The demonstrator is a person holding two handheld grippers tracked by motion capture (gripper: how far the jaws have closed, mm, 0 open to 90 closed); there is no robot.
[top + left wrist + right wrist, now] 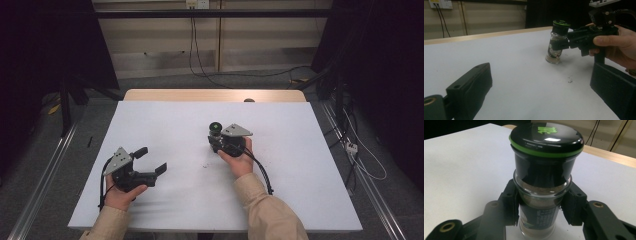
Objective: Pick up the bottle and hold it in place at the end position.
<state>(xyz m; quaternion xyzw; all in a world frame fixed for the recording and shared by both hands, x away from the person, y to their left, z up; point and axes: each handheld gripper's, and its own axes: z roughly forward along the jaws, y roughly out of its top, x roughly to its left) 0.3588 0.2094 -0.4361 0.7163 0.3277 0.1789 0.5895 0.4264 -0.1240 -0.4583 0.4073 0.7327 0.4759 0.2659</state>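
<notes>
A glass spice jar (pixel 215 129) with a black cap and a green ring stands upright on the white table (pixel 165 125), a little right of centre. My right gripper (pixel 215 138) is shut on it, its pads pressing both sides of the glass just under the cap. In the right gripper view the jar (pixel 544 170) holds brownish powder between the jaws of my right gripper (pixel 540 207). My left gripper (pixel 152 159) stands open near the front left, with nothing between its fingers. From the left gripper view the jar (pixel 555 43) and the hand holding it lie beyond the open left gripper (pixel 541 82).
A few dark crumbs (pixel 205 165) lie on the table between the two hands. A wooden strip (pixel 215 95) runs along the far edge. Cables trail across the floor behind and to the right. Dark stands flank the table on both sides.
</notes>
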